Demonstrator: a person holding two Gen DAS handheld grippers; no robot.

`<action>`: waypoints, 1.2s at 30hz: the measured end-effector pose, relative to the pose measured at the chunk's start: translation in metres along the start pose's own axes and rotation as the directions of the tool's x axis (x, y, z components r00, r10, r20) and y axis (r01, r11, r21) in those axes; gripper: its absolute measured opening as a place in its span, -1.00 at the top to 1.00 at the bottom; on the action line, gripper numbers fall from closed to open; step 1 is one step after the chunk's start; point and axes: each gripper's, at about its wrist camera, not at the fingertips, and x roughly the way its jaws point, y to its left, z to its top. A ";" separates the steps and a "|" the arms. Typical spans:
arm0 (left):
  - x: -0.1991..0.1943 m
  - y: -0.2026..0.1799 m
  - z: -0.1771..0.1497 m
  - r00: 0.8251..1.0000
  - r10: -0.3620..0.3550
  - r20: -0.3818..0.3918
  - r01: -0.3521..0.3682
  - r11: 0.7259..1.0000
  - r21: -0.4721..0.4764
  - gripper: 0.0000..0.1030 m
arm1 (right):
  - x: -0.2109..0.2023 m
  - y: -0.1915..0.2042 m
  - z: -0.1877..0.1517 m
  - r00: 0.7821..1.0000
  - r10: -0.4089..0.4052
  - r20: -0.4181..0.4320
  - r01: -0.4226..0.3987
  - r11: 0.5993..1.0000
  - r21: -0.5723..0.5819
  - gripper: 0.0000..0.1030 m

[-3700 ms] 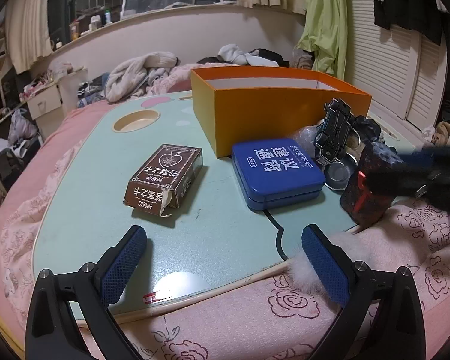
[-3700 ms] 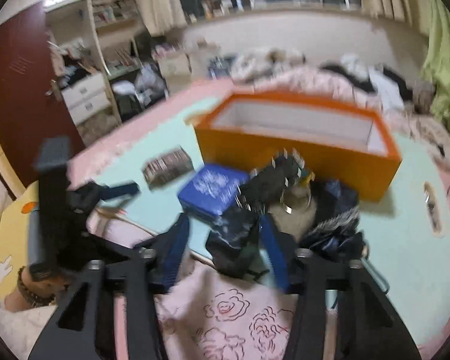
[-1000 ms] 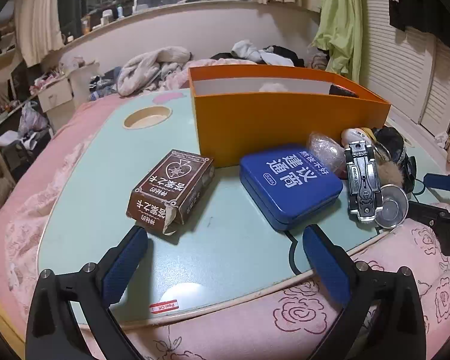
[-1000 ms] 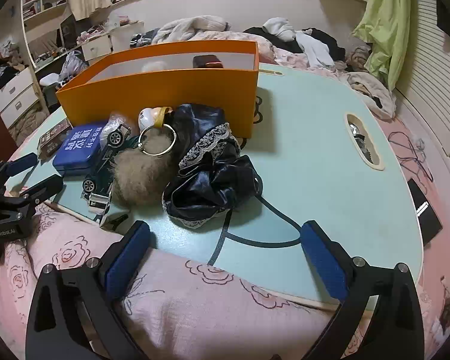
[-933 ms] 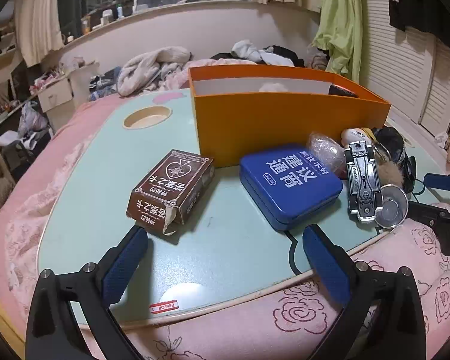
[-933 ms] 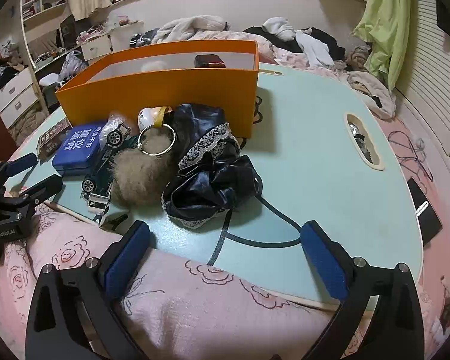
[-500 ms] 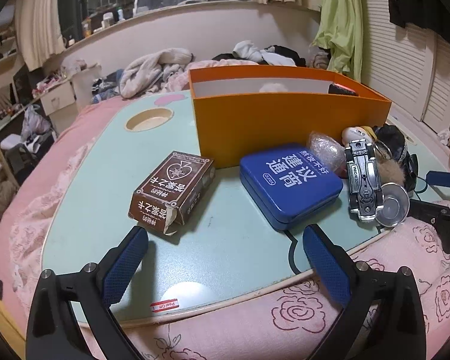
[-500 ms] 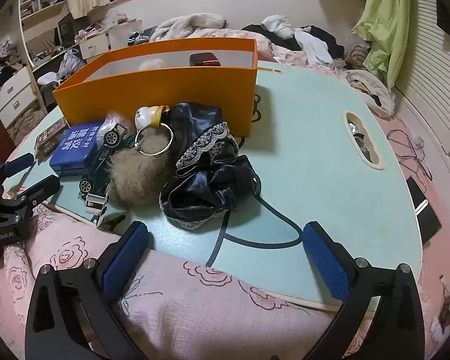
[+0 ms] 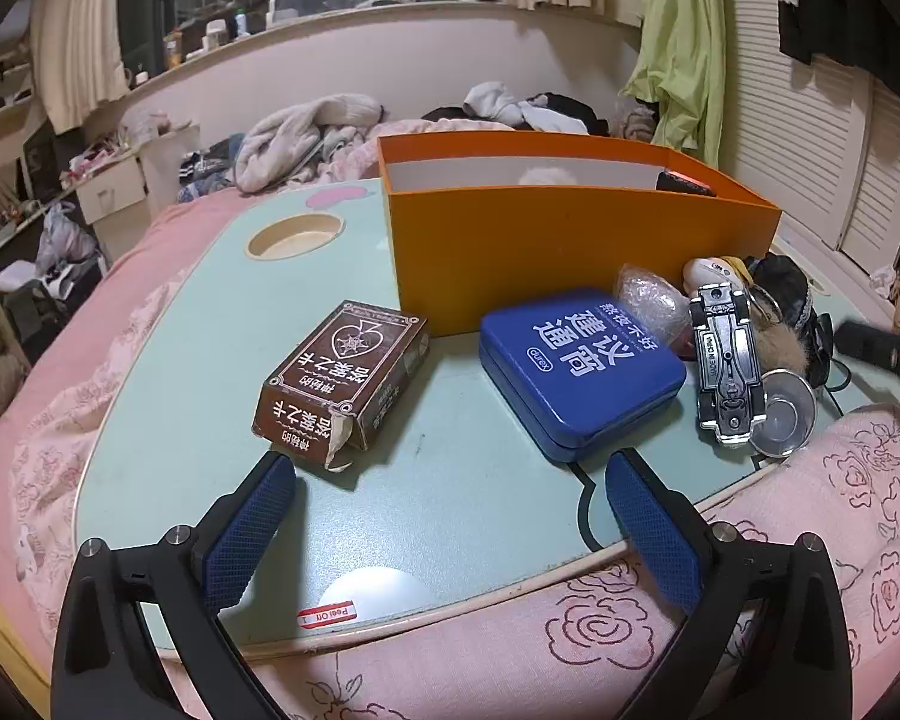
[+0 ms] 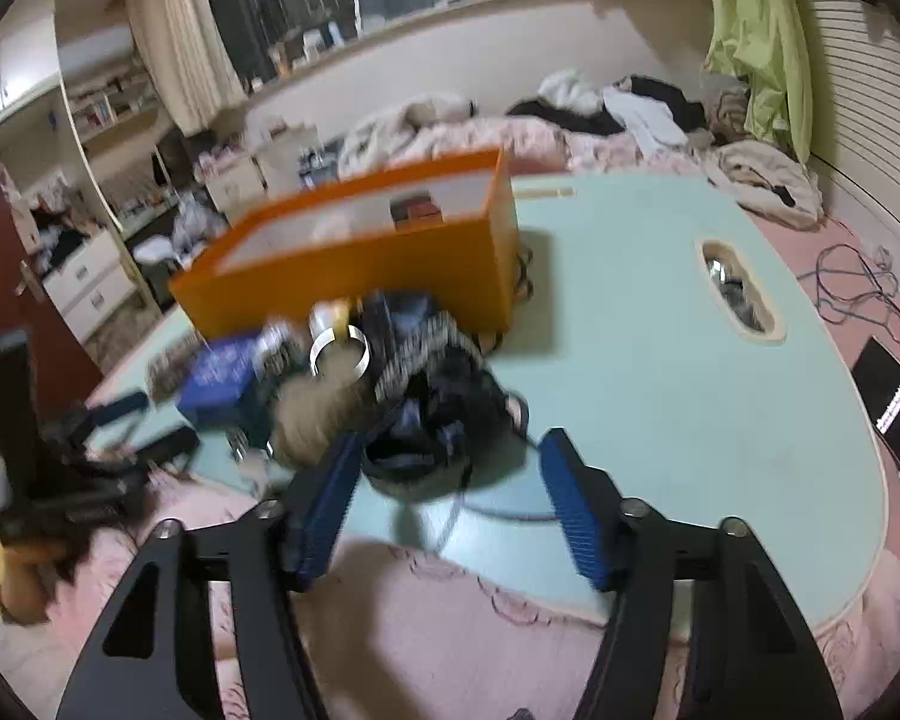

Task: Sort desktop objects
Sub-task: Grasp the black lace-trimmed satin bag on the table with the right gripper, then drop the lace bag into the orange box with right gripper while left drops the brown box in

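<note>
An orange box (image 9: 576,240) stands on the pale green table (image 9: 210,360); it also shows in the right wrist view (image 10: 354,264) with a dark item (image 10: 417,210) inside. In front lie a brown carton (image 9: 342,378), a blue tin (image 9: 582,360), an overturned toy car (image 9: 726,372), a small metal cup (image 9: 783,411), a fur pom (image 10: 318,414) and a black lacy cloth (image 10: 432,408). My left gripper (image 9: 450,516) is open and empty near the table's front edge. My right gripper (image 10: 450,498) is open and empty, just before the black cloth; that view is blurred.
The table sits on a bed with a pink rose-print quilt (image 9: 690,648). A round cup hole (image 9: 297,237) is at the far left and an oval slot (image 10: 741,294) at the right. A dark device (image 10: 891,408) lies on the quilt. Clothes are piled behind.
My right gripper has swung forward and left toward the black cloth, and its jaws have narrowed somewhat. The left gripper has barely moved. The dark block held earlier now lies in the orange box.
</note>
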 end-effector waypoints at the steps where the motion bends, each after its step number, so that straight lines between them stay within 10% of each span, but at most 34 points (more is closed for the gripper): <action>1: 0.000 0.000 0.000 1.000 0.001 -0.001 -0.001 1.000 0.000 -1.00 | 0.000 0.001 0.006 1.000 -0.004 0.014 0.004 1.000 -0.004 -0.17; 7: -0.001 -0.001 0.000 1.000 0.000 0.000 0.000 1.000 -0.001 -1.00 | 0.025 0.015 0.032 0.999 0.023 -0.039 -0.024 1.000 -0.014 -0.16; 10: -0.003 -0.003 0.001 1.000 -0.007 0.011 0.007 1.000 -0.001 -1.00 | 0.041 0.011 0.027 0.996 0.006 -0.086 -0.006 1.000 -0.007 0.32; 20: -0.041 0.030 0.031 0.984 0.012 0.176 -0.009 1.000 -0.018 -0.78 | -0.012 -0.013 0.011 0.982 0.099 0.160 -0.116 0.988 0.101 0.42; 25: -0.002 0.058 0.060 0.996 -0.085 0.027 0.084 0.996 0.027 -0.75 | -0.018 -0.003 0.015 0.976 0.095 0.194 -0.111 0.991 0.072 0.42; 30: 0.030 0.038 0.056 0.990 -0.123 -0.076 0.132 0.982 0.135 0.18 | -0.014 -0.006 0.019 0.978 0.099 0.186 -0.116 0.990 0.085 0.42; 36: 0.006 0.046 0.052 0.992 -0.128 0.004 0.128 0.990 0.059 0.24 | -0.017 -0.008 0.019 0.974 0.098 0.203 -0.115 0.991 0.073 0.42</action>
